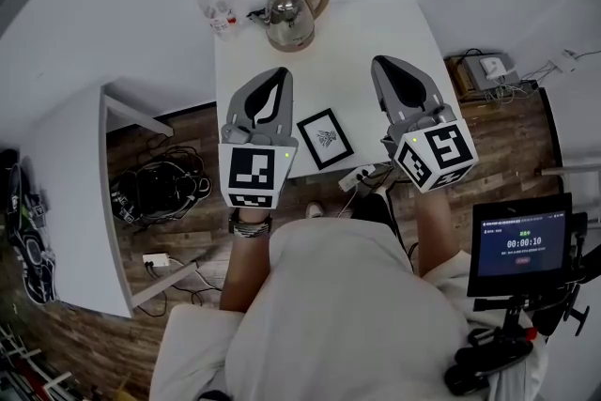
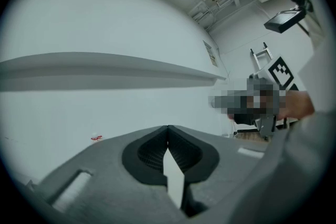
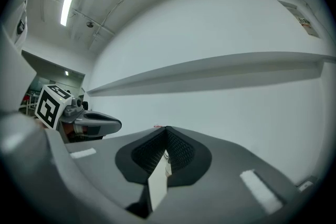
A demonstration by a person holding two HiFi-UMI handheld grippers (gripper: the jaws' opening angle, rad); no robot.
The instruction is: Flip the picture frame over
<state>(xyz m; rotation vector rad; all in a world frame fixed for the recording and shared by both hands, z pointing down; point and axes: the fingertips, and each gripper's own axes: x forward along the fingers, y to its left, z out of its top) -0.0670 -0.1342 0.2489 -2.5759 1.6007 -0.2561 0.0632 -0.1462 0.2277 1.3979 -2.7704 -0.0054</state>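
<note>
A small black picture frame point(image 1: 325, 138) with a white mat and a dark plant print lies face up near the front edge of the white table point(image 1: 376, 33). My left gripper point(image 1: 280, 74) hovers to its left and my right gripper point(image 1: 382, 64) to its right; neither touches it. Both point away from me, tilted up toward the wall. In the left gripper view the left gripper point(image 2: 168, 128) has its jaws meeting at the tip with nothing between them. The right gripper point(image 3: 166, 128) looks the same in its own view. The frame is out of sight in both gripper views.
A glass-and-metal kettle point(image 1: 289, 14) and a plastic bottle point(image 1: 214, 3) stand at the table's far edge. A white power strip point(image 1: 358, 176) hangs at the front edge. A screen point(image 1: 521, 242) on a stand is at the right, a low white table point(image 1: 66, 192) and cables point(image 1: 155, 188) at the left.
</note>
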